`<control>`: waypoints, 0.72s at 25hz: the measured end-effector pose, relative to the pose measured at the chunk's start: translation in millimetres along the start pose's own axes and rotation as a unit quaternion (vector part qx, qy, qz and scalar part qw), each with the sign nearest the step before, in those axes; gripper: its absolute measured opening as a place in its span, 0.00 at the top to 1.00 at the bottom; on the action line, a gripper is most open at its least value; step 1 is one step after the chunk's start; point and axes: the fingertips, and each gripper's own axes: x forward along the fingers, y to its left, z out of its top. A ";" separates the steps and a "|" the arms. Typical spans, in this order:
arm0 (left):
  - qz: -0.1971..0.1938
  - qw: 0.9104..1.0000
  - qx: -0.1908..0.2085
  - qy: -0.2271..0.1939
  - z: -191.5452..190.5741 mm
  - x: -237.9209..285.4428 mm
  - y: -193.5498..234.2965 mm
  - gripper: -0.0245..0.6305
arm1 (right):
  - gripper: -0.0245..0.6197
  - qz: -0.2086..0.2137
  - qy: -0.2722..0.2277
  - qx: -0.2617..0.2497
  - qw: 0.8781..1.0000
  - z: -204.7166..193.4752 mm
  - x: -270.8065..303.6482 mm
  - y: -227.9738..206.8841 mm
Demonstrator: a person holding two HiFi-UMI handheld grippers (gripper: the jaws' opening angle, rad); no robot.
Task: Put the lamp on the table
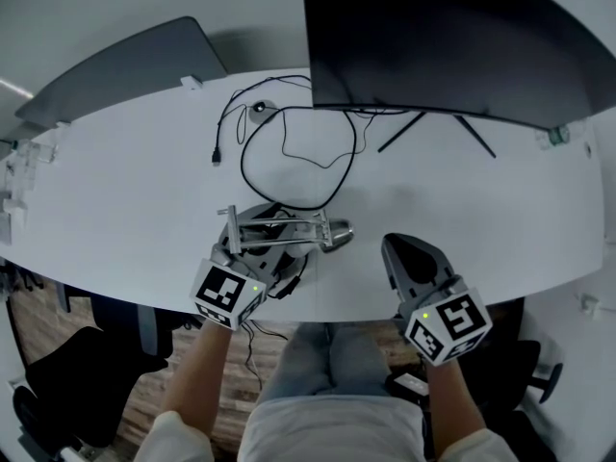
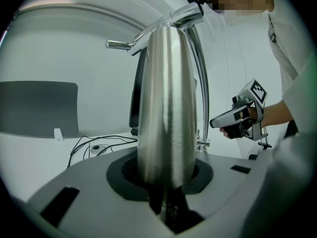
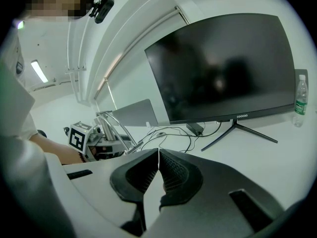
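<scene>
Two tongs are by the front edge of the white counter (image 1: pixel 125 210). The left tongs (image 1: pixel 258 258) pinch the lamp (image 1: pixel 289 229). Its shiny silver shade (image 2: pixel 166 108) sits right between the two jaws, and the pads press on it. The lamp is folded up, with thin metal arms, and it is at the front edge of the counter, a bit left of the middle. I cannot tell if it rests on the counter or hangs just above it. The right tongs (image 1: pixel 397 248) are at the front edge too, to the right of the lamp and apart from it. Their jaws are pressed together with nothing in them. A black cable (image 1: pixel 289 152) loops in the middle of the counter, behind the lamp. A big dark screen (image 1: pixel 452 37) stands at the back edge on thin legs. A bottle (image 3: pixel 300 100) stands beside the screen, near the back right corner.
</scene>
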 end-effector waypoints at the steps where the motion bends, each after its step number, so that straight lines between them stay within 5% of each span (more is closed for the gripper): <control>1: 0.000 1.000 -0.001 0.000 0.0 0.0 0.7 0.80 | 0.91 0.000 0.000 0.000 1.000 -0.3 0.4 0.3; 18: -0.004 1.000 -0.003 0.005 -10.1 8.8 3.0 0.80 | 0.91 -0.002 0.004 0.005 1.000 -0.4 7.4 -3.4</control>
